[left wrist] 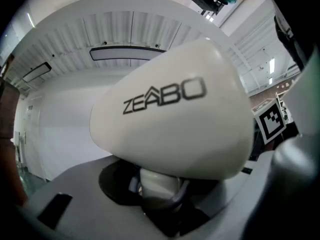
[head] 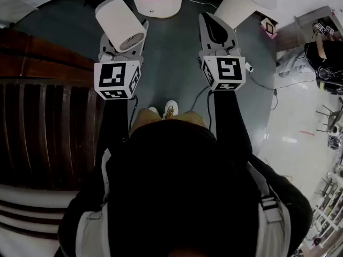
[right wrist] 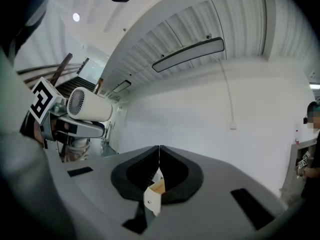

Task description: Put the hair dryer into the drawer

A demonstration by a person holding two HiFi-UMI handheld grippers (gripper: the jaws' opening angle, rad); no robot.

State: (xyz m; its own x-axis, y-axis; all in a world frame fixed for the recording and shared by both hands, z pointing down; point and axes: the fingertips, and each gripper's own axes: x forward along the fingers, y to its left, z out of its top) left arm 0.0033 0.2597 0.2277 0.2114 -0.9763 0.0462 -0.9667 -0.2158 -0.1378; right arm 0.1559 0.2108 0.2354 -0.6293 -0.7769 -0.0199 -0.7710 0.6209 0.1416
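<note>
My left gripper (head: 123, 47) is shut on the handle of a white hair dryer (head: 120, 24), held level above the grey floor. In the left gripper view the hair dryer (left wrist: 170, 124), lettered ZEABO, fills the middle. Its handle runs down between the jaws of the left gripper (left wrist: 160, 189). My right gripper (head: 206, 19) is beside it, shut with nothing in it; its tips meet in the right gripper view (right wrist: 159, 151). That view also shows the hair dryer (right wrist: 90, 105) at the left. An open drawer (head: 155, 10) with a wooden inside lies ahead, between both grippers.
A dark wooden stair railing (head: 43, 116) runs along the left. A white ribbed cabinet (head: 238, 4) stands beside the drawer. A cable (head: 278, 84) trails over the floor toward clutter at the right. Another person (right wrist: 310, 149) stands at the far right.
</note>
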